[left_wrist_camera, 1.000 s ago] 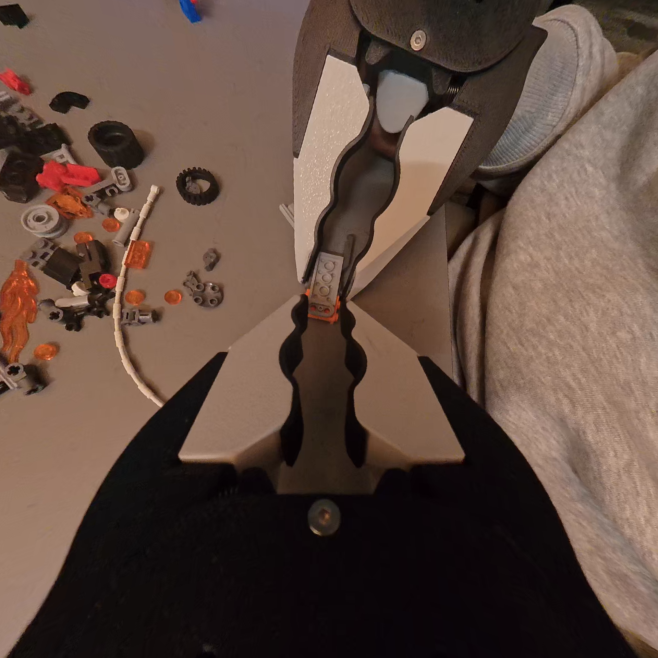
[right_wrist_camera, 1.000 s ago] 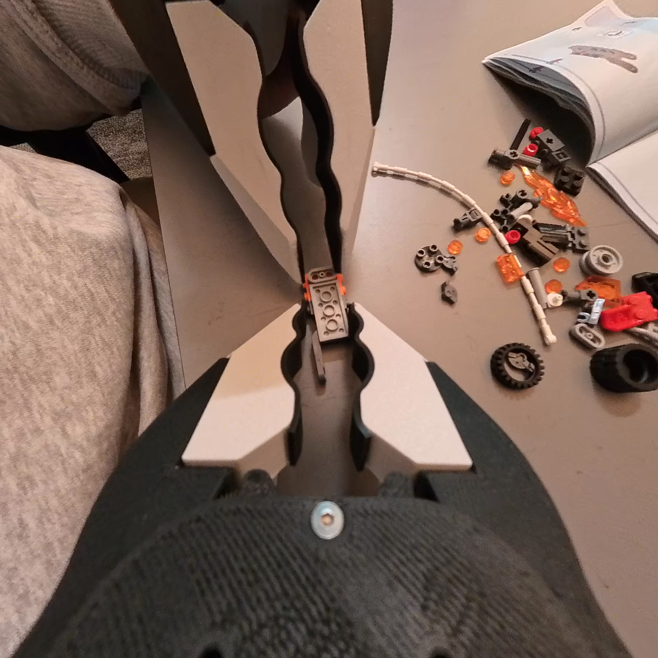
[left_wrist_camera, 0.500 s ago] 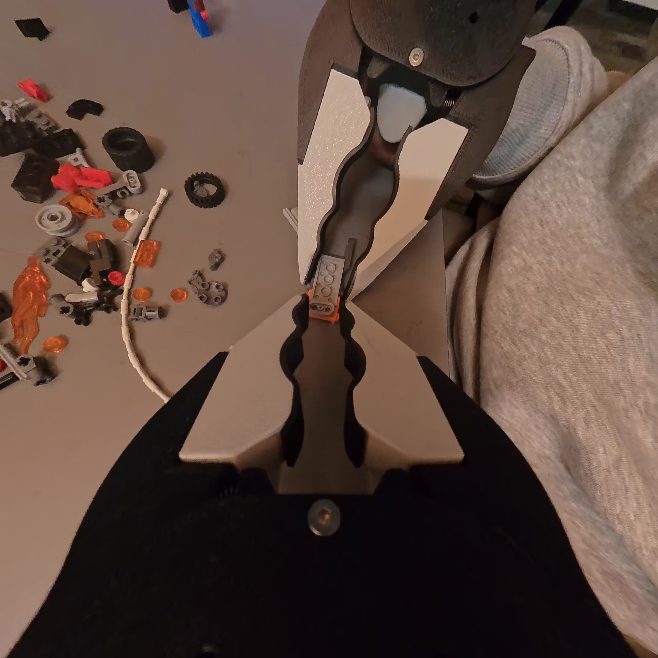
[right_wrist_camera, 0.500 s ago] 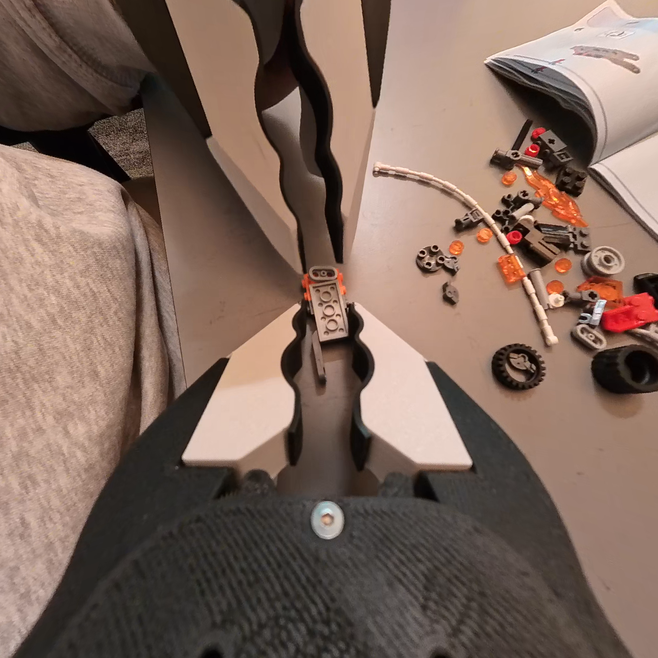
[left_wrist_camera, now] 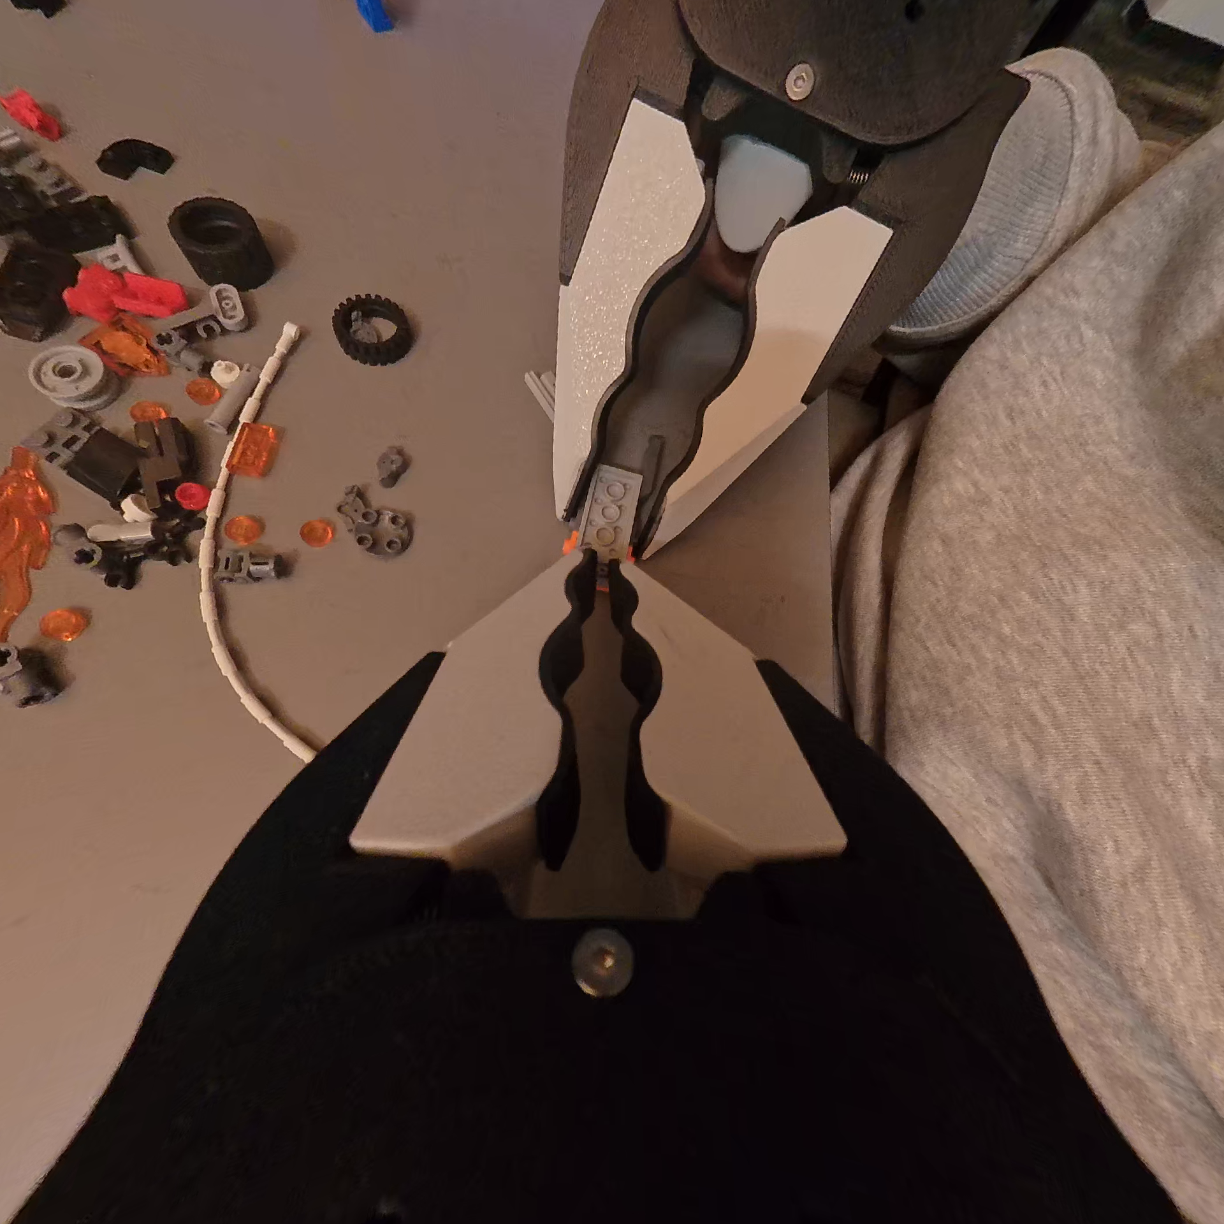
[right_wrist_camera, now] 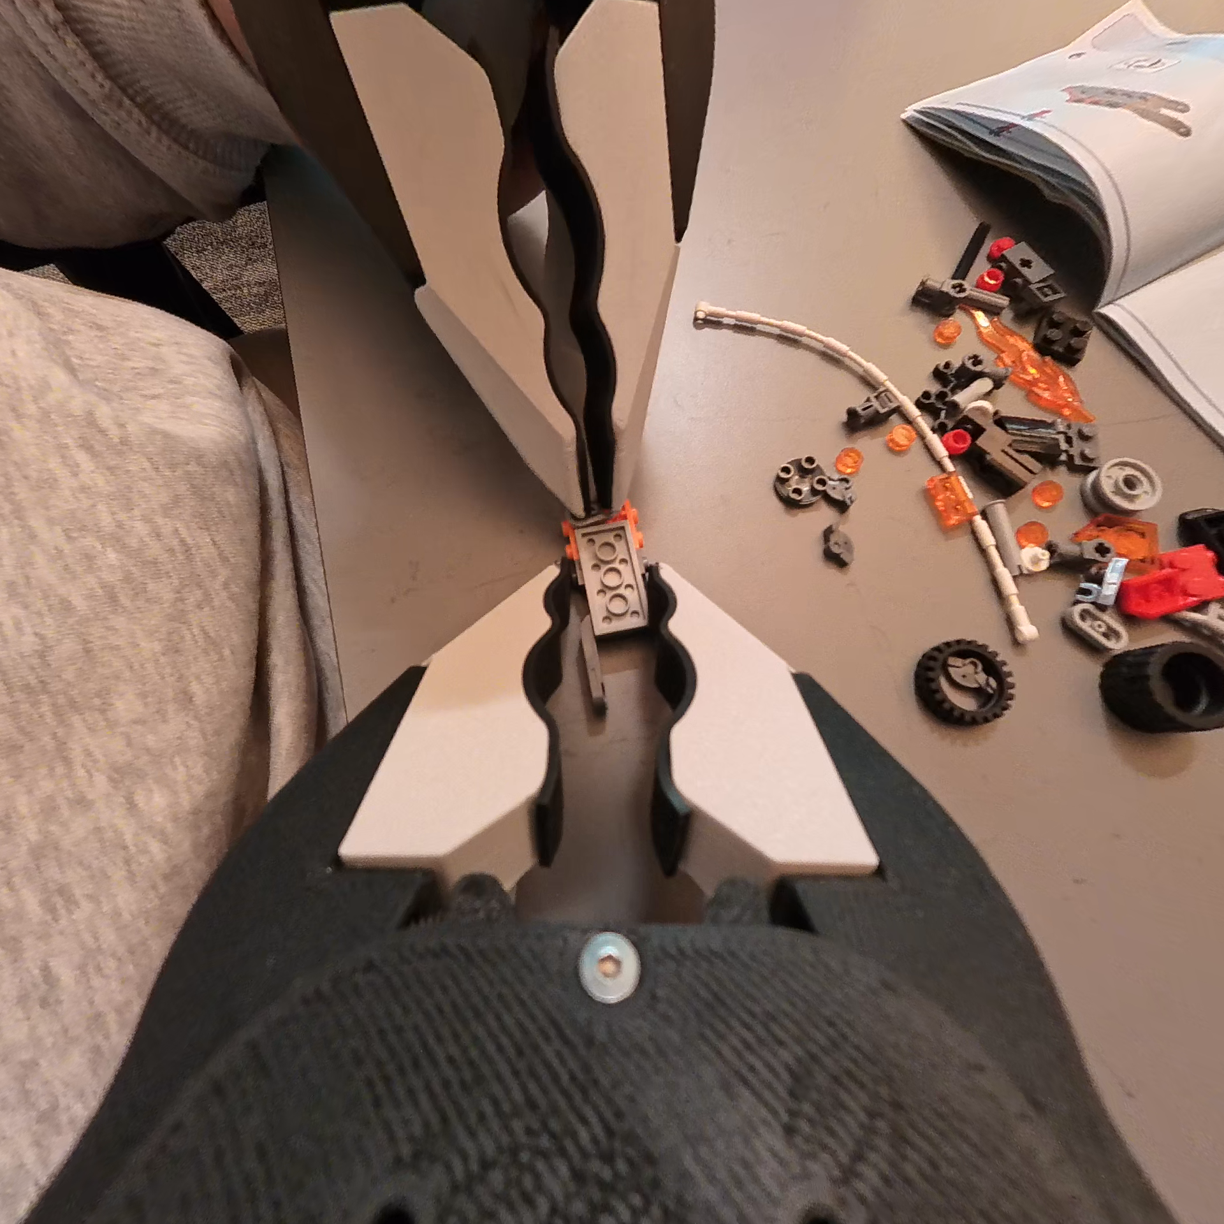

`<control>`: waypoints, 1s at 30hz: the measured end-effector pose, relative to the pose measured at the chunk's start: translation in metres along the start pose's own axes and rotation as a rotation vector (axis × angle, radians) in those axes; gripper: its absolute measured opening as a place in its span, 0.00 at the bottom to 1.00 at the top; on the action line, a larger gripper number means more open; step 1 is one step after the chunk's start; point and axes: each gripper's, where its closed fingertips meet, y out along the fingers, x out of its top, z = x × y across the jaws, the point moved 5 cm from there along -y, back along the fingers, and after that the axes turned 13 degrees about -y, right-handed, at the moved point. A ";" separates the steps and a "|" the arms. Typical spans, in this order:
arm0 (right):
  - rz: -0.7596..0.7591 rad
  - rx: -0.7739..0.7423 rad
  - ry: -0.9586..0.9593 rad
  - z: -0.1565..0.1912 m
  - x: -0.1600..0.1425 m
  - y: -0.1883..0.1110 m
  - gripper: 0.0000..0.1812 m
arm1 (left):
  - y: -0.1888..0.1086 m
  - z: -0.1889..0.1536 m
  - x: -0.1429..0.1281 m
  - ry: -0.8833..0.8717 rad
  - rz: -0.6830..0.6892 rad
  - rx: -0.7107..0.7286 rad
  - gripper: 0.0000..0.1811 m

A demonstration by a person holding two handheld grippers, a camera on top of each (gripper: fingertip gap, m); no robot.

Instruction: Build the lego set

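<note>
A small assembly, a grey studded plate [left_wrist_camera: 612, 507] on an orange piece [right_wrist_camera: 626, 515], is held between both grippers above the table. My right gripper [right_wrist_camera: 609, 573] is shut on the sides of the grey plate [right_wrist_camera: 612, 586]; it shows in the left wrist view [left_wrist_camera: 606, 526] coming from the top. My left gripper [left_wrist_camera: 599, 564] has its jaws almost together, pinching the plate's orange end. It shows in the right wrist view [right_wrist_camera: 599, 505] coming from the top. A thin dark bar [right_wrist_camera: 594, 669] hangs under the plate.
Loose pieces lie on the grey table [left_wrist_camera: 410, 165]: a wide black tyre [left_wrist_camera: 222, 242], a thin tyre [left_wrist_camera: 371, 329], a white flexible hose [left_wrist_camera: 225, 550], orange and red parts. An open instruction booklet [right_wrist_camera: 1093, 132] lies far right. A person's grey clothing [left_wrist_camera: 1060, 596] borders the table edge. Only a small space, under 4 cm, lies between the two pairs of fingers.
My left gripper's jaws have closed much narrower and now pinch the end of the assembly. The right gripper still holds the grey plate.
</note>
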 end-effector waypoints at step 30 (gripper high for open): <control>0.000 -0.001 -0.001 0.000 0.000 0.000 0.12 | 0.002 0.004 -0.002 0.006 0.028 -0.051 0.00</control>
